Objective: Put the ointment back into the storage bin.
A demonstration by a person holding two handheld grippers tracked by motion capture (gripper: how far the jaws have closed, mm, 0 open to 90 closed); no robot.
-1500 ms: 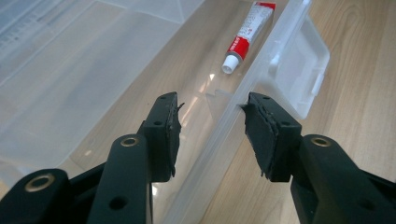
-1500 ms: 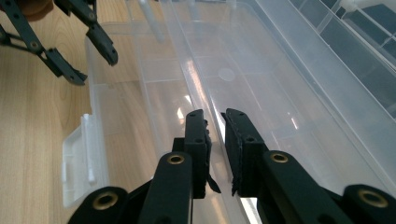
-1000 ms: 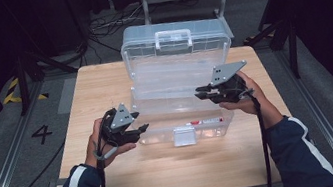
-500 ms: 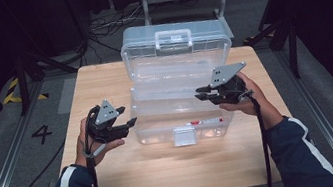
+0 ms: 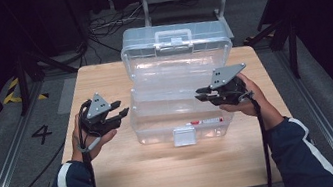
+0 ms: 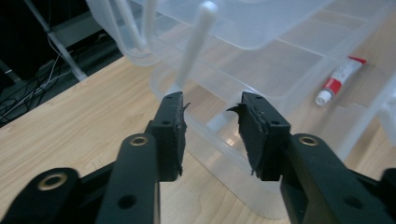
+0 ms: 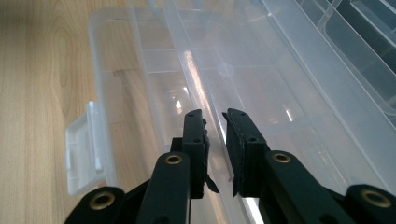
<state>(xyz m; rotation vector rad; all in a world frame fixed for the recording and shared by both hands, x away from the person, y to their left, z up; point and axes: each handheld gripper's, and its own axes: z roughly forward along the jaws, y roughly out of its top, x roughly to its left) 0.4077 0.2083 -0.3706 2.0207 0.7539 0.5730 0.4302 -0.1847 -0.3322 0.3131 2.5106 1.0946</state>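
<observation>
A clear plastic storage box stands at the middle of the wooden table, its lid thrown back toward the far edge and its latch facing the near edge; a lift-out tray sits raised over the base, and a small red-and-white tube lies on the box floor toward the near wall.

Left gripper: held just off the box's left end wall, jaws parted, nothing between them; in the left gripper view the jaws point at the box's near corner and at a white tray arm, apart from both.

Right gripper: over the right end of the tray; jaws set narrowly apart astride the tray's rim; whether the pads press on that rim cannot be told.

Judgement: the step in hand appears to be moving the tray, either folding it down or swinging it clear; to do it well, seat the right jaws squarely on the rim before closing, bring the left gripper to the matching point at the opposite end, and move both ends level, so the tray does not twist on its arms; keep the base from sliding toward the near edge.
</observation>
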